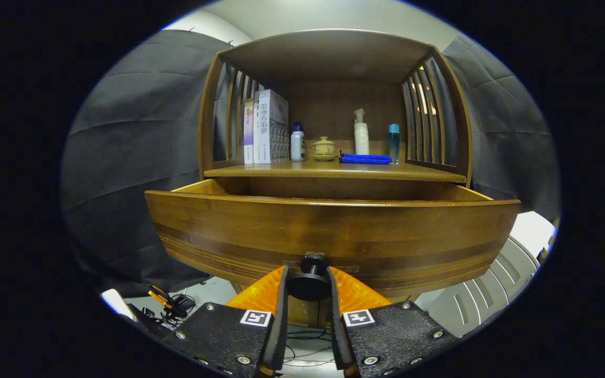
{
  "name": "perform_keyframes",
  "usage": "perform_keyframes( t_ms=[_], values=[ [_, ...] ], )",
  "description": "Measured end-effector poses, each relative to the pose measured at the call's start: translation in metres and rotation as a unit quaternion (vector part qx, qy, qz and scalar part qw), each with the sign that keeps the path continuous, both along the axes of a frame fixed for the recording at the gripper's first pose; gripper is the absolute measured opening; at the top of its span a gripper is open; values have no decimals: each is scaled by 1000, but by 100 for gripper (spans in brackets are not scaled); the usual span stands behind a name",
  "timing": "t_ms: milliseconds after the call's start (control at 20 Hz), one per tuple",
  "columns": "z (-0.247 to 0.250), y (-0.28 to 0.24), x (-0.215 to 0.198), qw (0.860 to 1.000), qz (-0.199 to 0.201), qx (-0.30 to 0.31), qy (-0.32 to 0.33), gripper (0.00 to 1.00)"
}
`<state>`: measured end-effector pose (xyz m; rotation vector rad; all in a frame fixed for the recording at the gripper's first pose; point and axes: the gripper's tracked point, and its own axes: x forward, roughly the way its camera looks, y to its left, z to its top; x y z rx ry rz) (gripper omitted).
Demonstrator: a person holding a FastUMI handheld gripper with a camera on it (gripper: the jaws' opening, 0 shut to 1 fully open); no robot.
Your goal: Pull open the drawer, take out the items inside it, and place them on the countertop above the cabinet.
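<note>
Gripper view: the wooden drawer (329,231) is seen pulled out from the cabinet (334,63), its inside hidden behind its curved, grained front. Its round dark knob (310,283) is clamped between the two fingers of the gripper (309,286). On the countertop (334,170) above, inside the slatted shelf, are ranged upright books (266,128), a small white bottle (298,143), a lidded ceramic cup (324,148), a folded blue cloth (365,158), a white pump bottle (361,134) and a blue-capped bottle (394,142).
</note>
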<state>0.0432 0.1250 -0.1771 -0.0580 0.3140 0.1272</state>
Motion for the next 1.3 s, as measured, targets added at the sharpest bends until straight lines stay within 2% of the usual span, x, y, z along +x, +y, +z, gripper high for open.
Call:
perform_keyframes(
  t_ms=[400, 650, 700, 1000, 1150, 1300],
  values=[
    [-4, 10, -40, 1000, 22, -2, 2, 36],
    [-5, 13, -48, 999, 39, -7, 0, 36],
    [-1, 15, -50, 999, 44, -6, -3, 39],
    [69, 28, -59, 991, 94, -6, -92, 78],
    [104, 28, -47, 989, 96, 13, -114, 88],
    [132, 25, -28, 988, 91, 24, -121, 90]
  ],
)
